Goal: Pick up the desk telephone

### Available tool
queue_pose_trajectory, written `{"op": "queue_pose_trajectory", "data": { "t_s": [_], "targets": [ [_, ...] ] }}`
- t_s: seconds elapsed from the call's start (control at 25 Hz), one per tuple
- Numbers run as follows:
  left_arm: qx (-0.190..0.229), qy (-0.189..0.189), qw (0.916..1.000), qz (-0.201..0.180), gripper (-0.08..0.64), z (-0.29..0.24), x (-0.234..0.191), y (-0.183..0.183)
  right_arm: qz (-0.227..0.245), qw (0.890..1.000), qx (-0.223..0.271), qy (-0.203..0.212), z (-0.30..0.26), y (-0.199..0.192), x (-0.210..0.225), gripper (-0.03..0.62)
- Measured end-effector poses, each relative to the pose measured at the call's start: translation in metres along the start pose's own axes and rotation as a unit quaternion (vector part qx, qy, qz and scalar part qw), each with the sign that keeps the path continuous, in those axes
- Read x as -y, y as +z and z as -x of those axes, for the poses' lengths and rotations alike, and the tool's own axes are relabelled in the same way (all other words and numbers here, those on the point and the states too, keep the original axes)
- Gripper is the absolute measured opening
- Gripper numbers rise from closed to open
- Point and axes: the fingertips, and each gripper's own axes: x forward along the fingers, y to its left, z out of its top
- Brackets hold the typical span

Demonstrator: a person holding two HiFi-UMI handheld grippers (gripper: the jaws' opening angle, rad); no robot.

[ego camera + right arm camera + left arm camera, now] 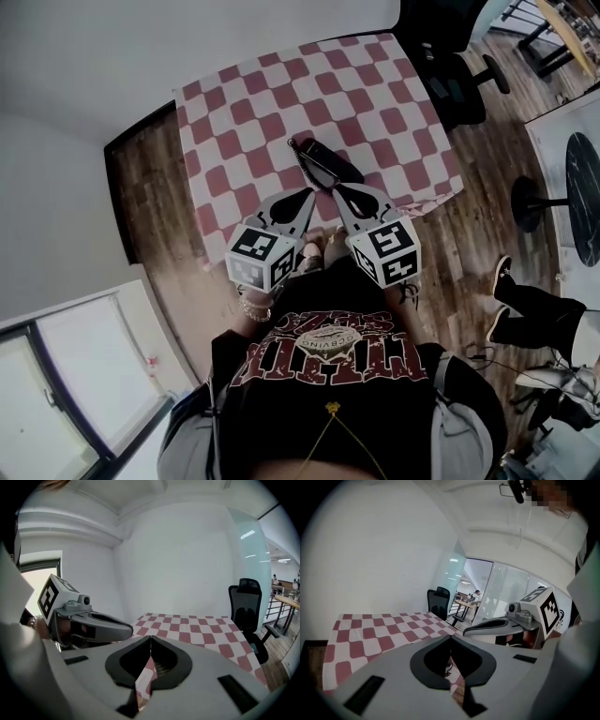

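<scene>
The black desk telephone (325, 163) lies on the table with the red-and-white checked cloth (281, 103), near the table's front edge, its cord trailing at the left end. Both grippers hover side by side just in front of it, apart from it. My left gripper (307, 194) is shut and holds nothing; its tips meet in the left gripper view (450, 637). My right gripper (340, 191) is also shut and empty, its tips together in the right gripper view (151, 637). Each gripper shows in the other's view: the right gripper (469, 631) and the left gripper (127, 631).
A black office chair (452, 67) stands at the table's far right corner. A round dark table (585, 195) and a seated person's legs (525, 309) are at the right on the wooden floor. White walls lie behind and to the left of the table.
</scene>
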Motion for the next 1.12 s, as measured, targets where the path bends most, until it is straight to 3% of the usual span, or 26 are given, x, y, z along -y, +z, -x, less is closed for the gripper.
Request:
{"op": "queue_pose_trajectory", "data": {
  "t_s": [0.56,0.8,1.12],
  "targets": [
    [0.003,0.035,0.9988,0.033,0.008,-0.051,-0.028,0.029,0.019,0.998,-0.014,0.054,-0.040,0.028,0.050,0.020],
    [0.009,0.048,0.9966,0.066,0.008,-0.072,-0.040,0.040,0.021,0.997,-0.024,0.073,-0.052,0.033,0.079,0.019],
    [-0.003,0.090,0.9941,0.061,0.008,-0.087,-0.052,0.042,0.039,0.991,-0.031,0.124,-0.072,0.038,0.090,0.019]
  ]
}}
